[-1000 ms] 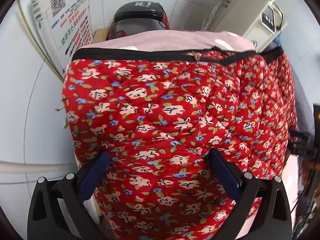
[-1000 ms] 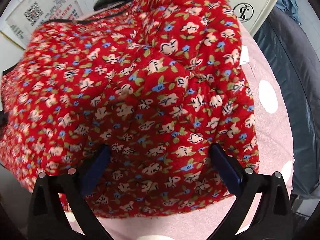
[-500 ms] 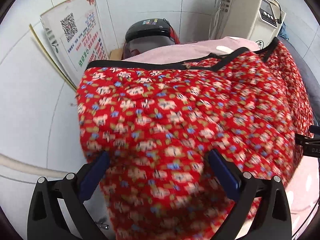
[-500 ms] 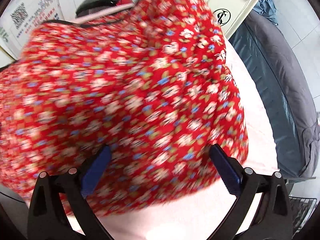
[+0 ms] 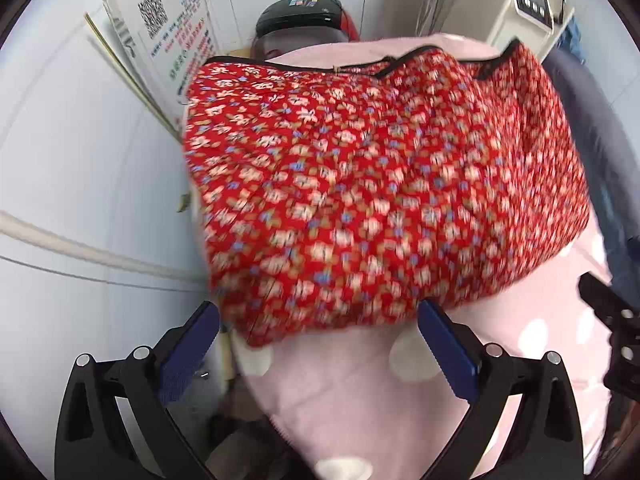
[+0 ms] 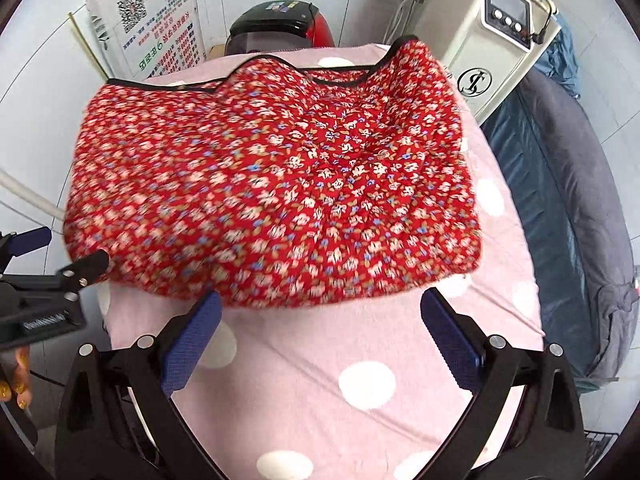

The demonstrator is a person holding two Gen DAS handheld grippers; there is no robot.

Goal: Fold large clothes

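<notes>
A red quilted garment with a small floral print and black trim (image 5: 376, 200) (image 6: 276, 200) lies folded over on a pink table cover with white dots (image 6: 360, 380) (image 5: 352, 392). My left gripper (image 5: 318, 316) stands open just short of the garment's near left edge, with nothing between its fingers. My right gripper (image 6: 320, 308) is open too, its blue pads (image 6: 192, 344) wide apart at the garment's near edge, holding nothing. The left gripper also shows at the left edge of the right wrist view (image 6: 60, 256).
A white tiled wall with a QR-code poster (image 6: 148, 28) stands at the back left. A black and red appliance (image 6: 280, 24) and a white machine (image 6: 484, 52) stand behind the table. A dark grey cushioned seat (image 6: 568, 208) runs along the right side.
Both grippers have pulled back from the garment toward the near side. The cloth that filled the space between their fingers now lies flat on the table, apart from both.
</notes>
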